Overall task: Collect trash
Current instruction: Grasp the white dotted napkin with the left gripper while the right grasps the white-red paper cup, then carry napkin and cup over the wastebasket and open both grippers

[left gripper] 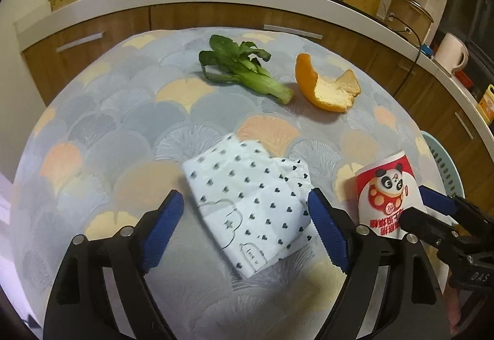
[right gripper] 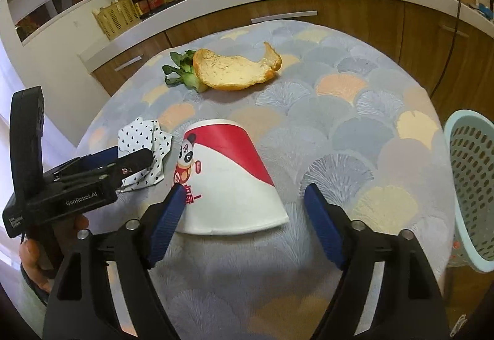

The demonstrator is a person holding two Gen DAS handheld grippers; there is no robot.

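— While both sets of tongs hang this low over the bench (left gripper: 102, 123), which piece would you take first?

— The nearest ones. The left tongs (left gripper: 244, 216) stand wide apart with nothing in them, and the heart-print napkin (left gripper: 250, 204) lies flat between the two blue pads, touching neither as far as I can see. The right tongs (right gripper: 240, 216) gape just as wide; the paper cup (right gripper: 228, 179) lies on its side between them, its left flank right against the left pad, the right pad clear of it. Nothing is held yet.

— So how to do it well?

— For the napkin, I'd press the tips down to the cloth and pinch a fold, since flat paper gives little to bite. For the cup, I'd centre it first, then squeeze lightly; thin card will probably crumple, which hardly matters for rubbish, but it could roll away.

— And after?

— The bok choy (left gripper: 244, 71) sits at twelve o'clock from the napkin, far across the bench, with the orange peel (left gripper: 327, 86) just beside it at about one. The pale green basket (right gripper: 472, 185) stands off the bench edge at three o'clock from the cup. I take that for the bin.
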